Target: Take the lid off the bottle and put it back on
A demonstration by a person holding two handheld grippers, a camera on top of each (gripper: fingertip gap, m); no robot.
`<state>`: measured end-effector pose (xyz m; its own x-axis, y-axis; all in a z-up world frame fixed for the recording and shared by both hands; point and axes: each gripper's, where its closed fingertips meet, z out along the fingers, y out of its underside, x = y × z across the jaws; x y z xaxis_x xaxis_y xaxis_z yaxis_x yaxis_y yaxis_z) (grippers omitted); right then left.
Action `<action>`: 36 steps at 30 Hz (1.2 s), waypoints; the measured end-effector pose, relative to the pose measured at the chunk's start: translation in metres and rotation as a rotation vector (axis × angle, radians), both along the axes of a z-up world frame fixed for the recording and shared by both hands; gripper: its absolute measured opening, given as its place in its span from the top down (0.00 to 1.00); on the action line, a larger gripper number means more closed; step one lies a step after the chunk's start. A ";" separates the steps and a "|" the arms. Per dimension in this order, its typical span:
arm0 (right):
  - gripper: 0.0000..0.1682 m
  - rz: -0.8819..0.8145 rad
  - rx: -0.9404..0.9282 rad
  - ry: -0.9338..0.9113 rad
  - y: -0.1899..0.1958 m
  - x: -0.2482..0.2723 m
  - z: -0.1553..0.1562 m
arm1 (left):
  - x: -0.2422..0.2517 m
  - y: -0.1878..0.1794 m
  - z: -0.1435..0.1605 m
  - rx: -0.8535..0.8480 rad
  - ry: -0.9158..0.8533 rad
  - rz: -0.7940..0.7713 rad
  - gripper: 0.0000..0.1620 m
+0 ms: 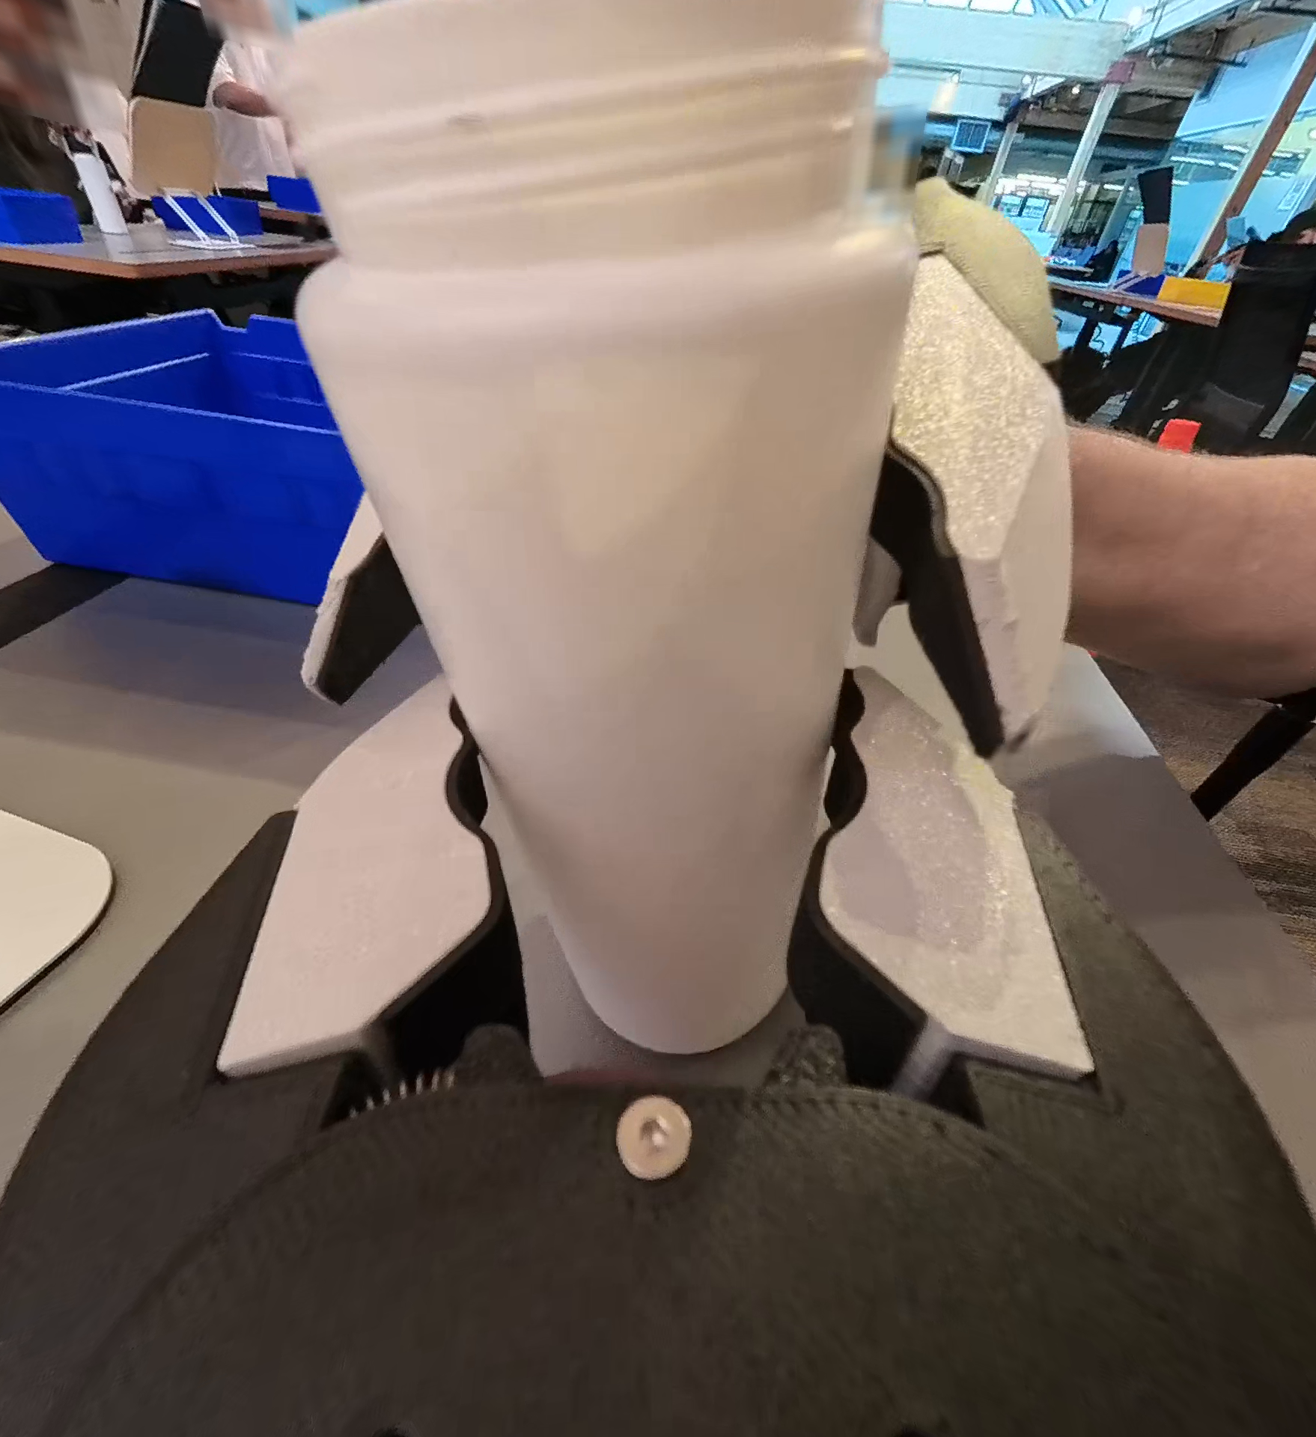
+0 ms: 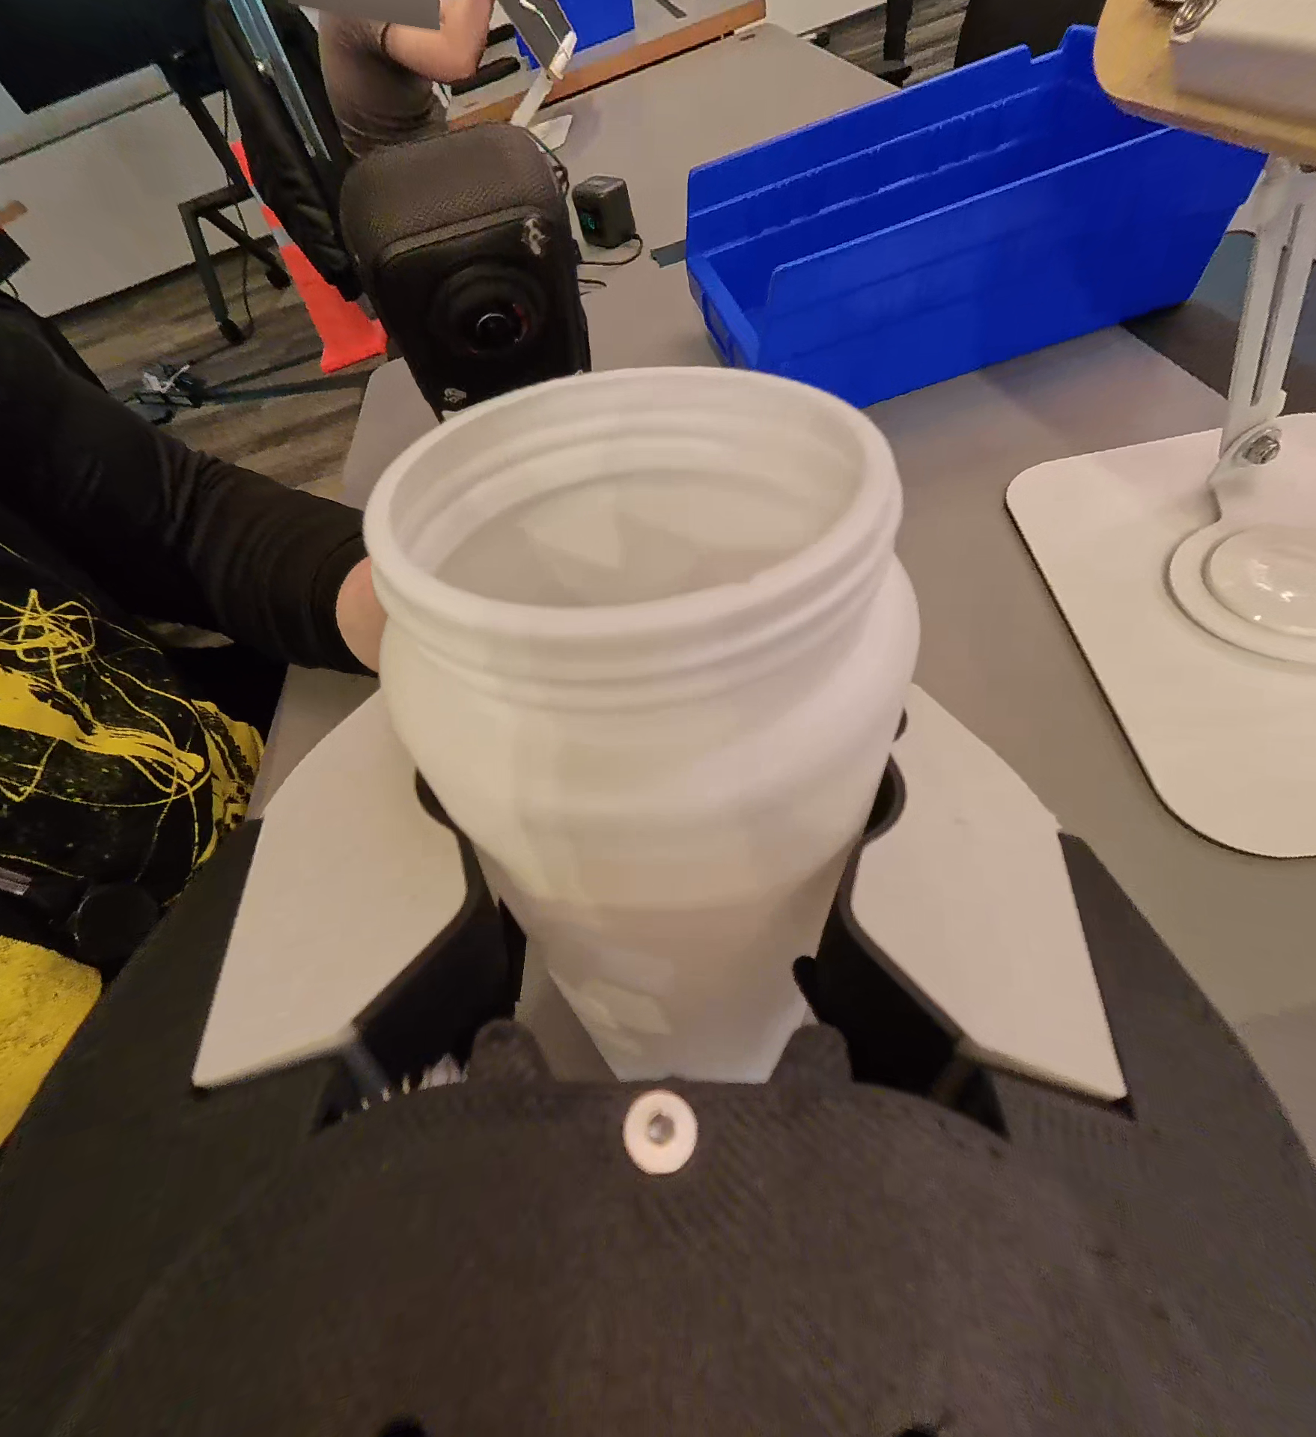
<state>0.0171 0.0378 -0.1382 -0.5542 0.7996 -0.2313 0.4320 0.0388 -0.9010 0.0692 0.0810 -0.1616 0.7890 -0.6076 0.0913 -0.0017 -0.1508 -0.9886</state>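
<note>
Two tongs, left [image 1: 659, 816] and right [image 2: 659, 855], both pinch the lidless bottle [image 2: 639, 700], apparently steadying its open mouth for recapping.

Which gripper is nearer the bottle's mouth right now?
Right. The right gripper clasps the bottle just below its shoulder; the left gripper clasps it lower, toward the base.

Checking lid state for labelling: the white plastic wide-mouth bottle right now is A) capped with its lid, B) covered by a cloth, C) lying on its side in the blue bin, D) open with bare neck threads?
D: the right wrist view looks into the white plastic wide-mouth bottle through an open mouth with bare neck threads, and no lid shows in either view.
</note>
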 end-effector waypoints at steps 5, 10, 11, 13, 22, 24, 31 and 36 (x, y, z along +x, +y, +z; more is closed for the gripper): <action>0.38 -0.032 -0.038 0.027 0.012 0.004 0.014 | -0.001 0.000 0.003 0.021 -0.021 0.002 0.50; 0.38 -0.221 -0.064 0.071 0.074 0.022 0.069 | -0.016 0.002 0.005 0.033 -0.035 0.054 0.54; 0.38 -0.282 -0.039 0.081 0.094 0.027 0.084 | -0.017 0.004 0.002 0.025 -0.035 0.062 0.55; 0.38 -0.419 0.032 0.068 0.139 0.039 0.108 | -0.017 0.006 -0.002 0.015 -0.029 0.067 0.56; 0.38 -0.822 0.133 -0.224 0.303 0.065 0.115 | -0.018 0.010 -0.008 -0.001 -0.012 0.084 0.59; 0.38 -0.844 0.110 -0.304 0.322 0.061 0.093 | -0.018 0.010 -0.008 -0.004 -0.018 0.084 0.59; 0.38 -0.877 0.003 -0.590 0.363 0.053 -0.003 | -0.019 0.011 -0.008 -0.013 -0.034 0.077 0.59; 0.39 -0.903 -0.050 -0.695 0.379 0.049 -0.043 | -0.020 0.011 -0.008 -0.022 -0.050 0.070 0.59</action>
